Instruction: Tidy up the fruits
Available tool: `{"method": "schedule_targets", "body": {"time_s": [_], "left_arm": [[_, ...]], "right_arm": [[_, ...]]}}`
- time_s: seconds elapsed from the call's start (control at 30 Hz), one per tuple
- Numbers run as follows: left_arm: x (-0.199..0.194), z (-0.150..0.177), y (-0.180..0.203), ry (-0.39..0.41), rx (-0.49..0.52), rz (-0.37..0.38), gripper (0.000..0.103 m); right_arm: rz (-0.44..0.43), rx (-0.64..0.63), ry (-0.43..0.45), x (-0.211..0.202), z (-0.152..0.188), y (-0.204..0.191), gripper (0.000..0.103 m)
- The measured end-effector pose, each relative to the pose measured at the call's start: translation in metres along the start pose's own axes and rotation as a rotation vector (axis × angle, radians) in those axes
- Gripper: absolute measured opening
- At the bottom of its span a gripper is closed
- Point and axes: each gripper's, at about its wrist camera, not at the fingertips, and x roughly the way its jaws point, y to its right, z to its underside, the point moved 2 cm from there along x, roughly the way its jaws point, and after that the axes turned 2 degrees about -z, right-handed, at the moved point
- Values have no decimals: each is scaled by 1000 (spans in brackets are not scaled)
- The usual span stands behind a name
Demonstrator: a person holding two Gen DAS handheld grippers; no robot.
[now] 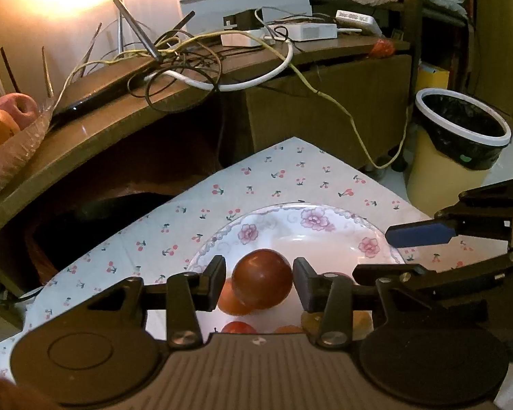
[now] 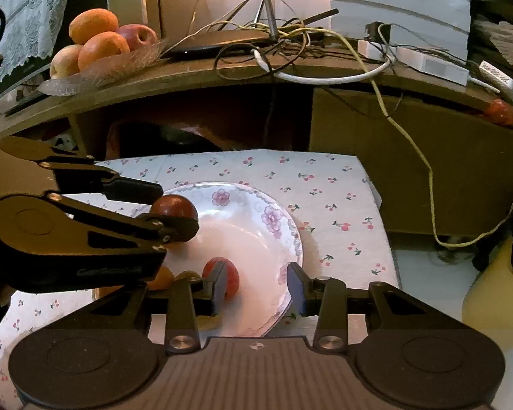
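A dark red round fruit sits between the fingers of my left gripper, above a white floral plate; small gaps show at both pads. From the right wrist view the same fruit sits between the left gripper's fingers. My right gripper is open and empty over the plate, with a small red fruit by its left pad. More small orange and red fruits lie on the plate beneath.
A cherry-print cloth covers the table. A glass dish of oranges and apples stands on the wooden desk among tangled cables. A yellow bin with a black liner stands at right.
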Motion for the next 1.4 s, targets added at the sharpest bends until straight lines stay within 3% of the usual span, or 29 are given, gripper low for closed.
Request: {"method": "schedule_targets", "body": {"time_s": [0.37,0.8,1.4], "left_arm": [[-29,9,-8,14,-38,-38,52],[-63,64,-11,-55,-192,-86,59],[-103,87,3,-52,-283,-150,82]], "right_arm": [[2,7,18,-9,-1,0,43],[-21,-32,13,-28,9,-22,43],[25,-6,50,-78,34,-49,52]]}}
